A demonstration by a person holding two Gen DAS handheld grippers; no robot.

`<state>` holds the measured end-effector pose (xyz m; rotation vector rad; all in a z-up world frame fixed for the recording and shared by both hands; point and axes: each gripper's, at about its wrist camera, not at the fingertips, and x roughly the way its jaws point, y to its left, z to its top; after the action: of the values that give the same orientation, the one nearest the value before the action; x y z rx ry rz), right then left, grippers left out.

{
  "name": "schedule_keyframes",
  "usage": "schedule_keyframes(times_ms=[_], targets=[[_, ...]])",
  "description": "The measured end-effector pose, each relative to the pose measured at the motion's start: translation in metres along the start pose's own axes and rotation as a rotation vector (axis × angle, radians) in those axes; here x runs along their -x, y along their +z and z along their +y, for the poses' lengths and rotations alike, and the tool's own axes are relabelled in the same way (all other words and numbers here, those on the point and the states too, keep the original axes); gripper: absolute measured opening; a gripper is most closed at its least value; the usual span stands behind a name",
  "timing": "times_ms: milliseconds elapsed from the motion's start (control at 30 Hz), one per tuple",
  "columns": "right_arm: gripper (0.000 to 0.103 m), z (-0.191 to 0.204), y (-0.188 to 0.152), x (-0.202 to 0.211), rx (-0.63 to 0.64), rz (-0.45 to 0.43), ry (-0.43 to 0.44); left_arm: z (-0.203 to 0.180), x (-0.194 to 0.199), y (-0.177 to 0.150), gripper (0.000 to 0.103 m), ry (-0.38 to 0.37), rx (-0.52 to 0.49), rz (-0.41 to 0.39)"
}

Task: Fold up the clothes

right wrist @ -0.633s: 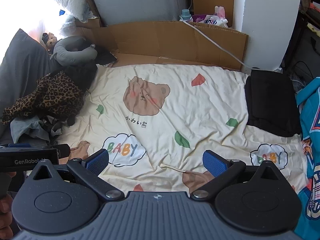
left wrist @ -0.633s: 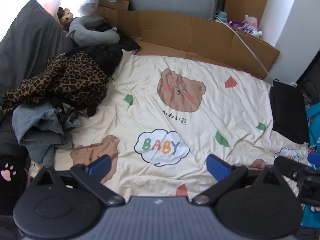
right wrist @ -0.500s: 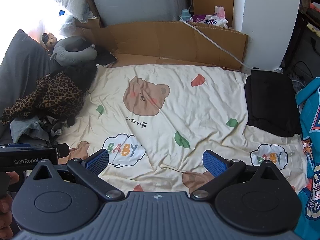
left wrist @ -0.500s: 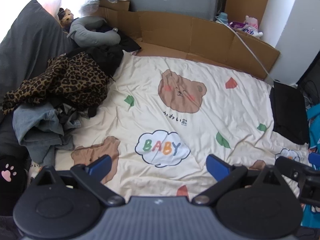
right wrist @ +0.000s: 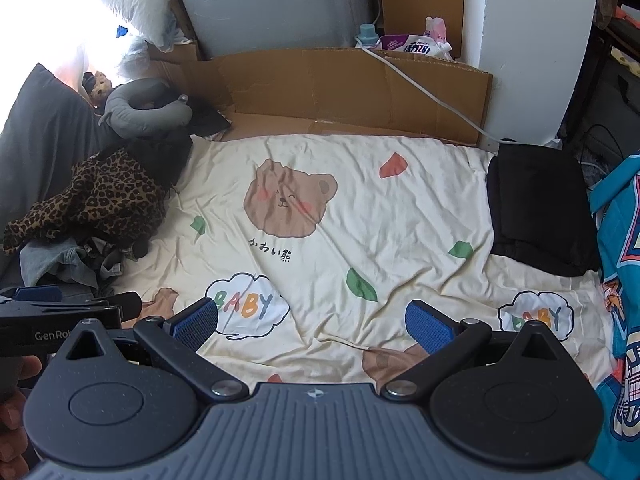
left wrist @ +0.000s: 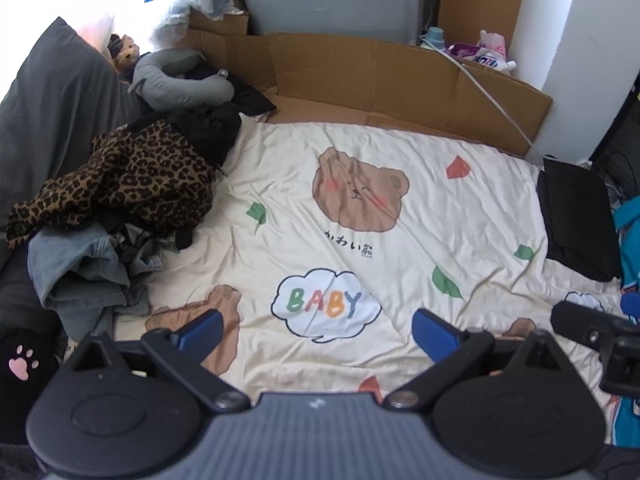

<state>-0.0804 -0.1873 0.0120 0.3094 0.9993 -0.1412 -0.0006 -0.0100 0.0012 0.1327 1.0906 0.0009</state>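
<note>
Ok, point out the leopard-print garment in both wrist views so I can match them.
Left wrist: the leopard-print garment lies at the left, on top of the clothes pile, above the denim.
Right wrist: the same garment sits at the left edge, smaller, below the grey neck pillow.
Shared landmark: the bear face printed on the sheet, right of the garment in both views.

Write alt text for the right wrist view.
The right gripper hangs open and empty over a cream bedsheet printed with bears. A pile of unfolded clothes lies at the left, folded black clothes at the right, and cardboard behind.
</note>
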Motion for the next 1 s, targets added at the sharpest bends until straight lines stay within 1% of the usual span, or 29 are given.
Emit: schedule_keyframes(times_ms=[267,533,733,1000], targets=[[0.102,-0.0015,0.0034,0.0004,0.000,-0.002,-0.001,-0.0019,-0.0009,-0.0012,0.102,-0.003,0.000,0.004],[0.102,-0.0001,-0.0014,0.0003,-0.003,-0.013,-0.007,-0.0003,-0.0010,-0.0020,0.102,-0.001,-0.006,0.000],[0.102,0.0013,-0.0043,0.0003,-0.003,-0.015,-0.009,-0.0033,0.0023,-0.0013,0.102,0.025,-0.028,-0.020],[0.102,0.0048,-0.0059,-0.0027,0.002,-0.004,-0.007,-0.0018,0.0051,-0.0009,0.102,-0.004,-0.034,-0.037]])
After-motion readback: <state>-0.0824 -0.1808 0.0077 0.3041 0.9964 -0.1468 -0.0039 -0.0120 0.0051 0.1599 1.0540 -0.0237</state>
